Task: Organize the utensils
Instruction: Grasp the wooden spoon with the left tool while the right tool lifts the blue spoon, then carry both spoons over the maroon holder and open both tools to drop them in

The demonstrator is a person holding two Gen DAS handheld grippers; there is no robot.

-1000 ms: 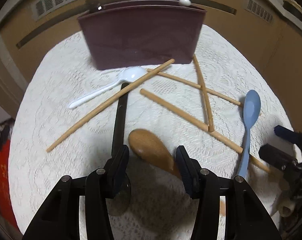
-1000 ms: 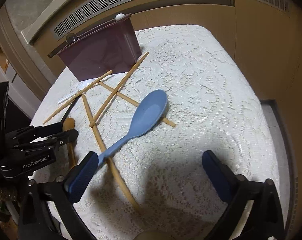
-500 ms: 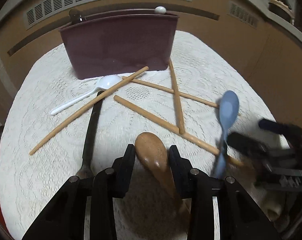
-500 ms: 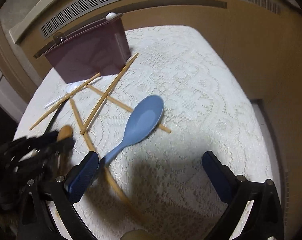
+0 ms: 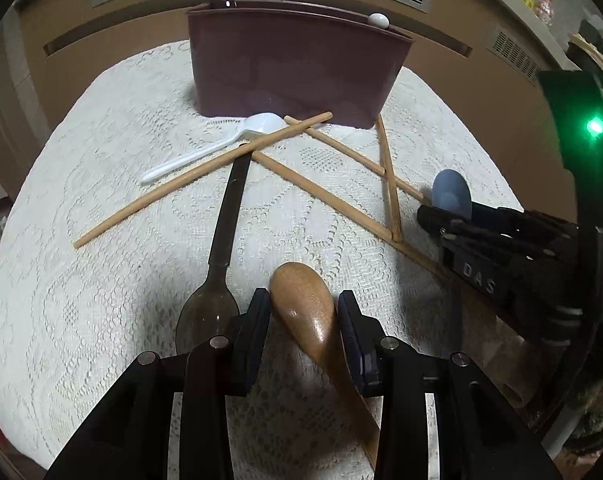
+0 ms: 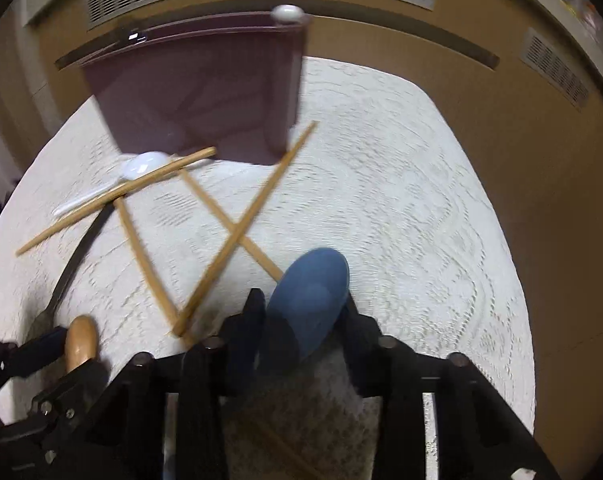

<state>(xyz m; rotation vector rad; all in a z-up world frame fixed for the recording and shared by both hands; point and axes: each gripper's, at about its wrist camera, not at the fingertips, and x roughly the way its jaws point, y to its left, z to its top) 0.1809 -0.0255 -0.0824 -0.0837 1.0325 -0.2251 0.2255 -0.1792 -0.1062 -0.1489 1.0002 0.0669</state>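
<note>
Both grippers are working low over the lace tablecloth point(image 5: 101, 320) as I am watching from my station. My left gripper point(image 5: 304, 322) is straddling the wooden spoon point(image 5: 305, 312), its dark blue pads standing on either side of the bowl; the jaws have just been closing around it, and they are sitting tight against its edges, though I cannot tell for sure whether both pads are pressing. The wooden spoon's handle is running back under the right-hand finger. My right gripper point(image 6: 301, 320) is closing in on the blue spoon point(image 6: 307, 304): its jaws have just been narrowing fast, the blue bowl is lying between the pads and appears to be touching them, but the picture is smeared by motion, so I cannot tell whether the grip is firm. Beside the wooden spoon a dark translucent spoon point(image 5: 217, 276) is lying with its handle pointing toward the maroon utensil holder point(image 5: 297, 68), which is standing upright at the far edge of the cloth. A white plastic spoon point(image 5: 217, 144) is lying just in front of the holder, and four wooden chopsticks point(image 5: 205, 176) are lying crossed over one another between the holder and the spoons. Two utensil ends are poking above the holder's rim.
</note>
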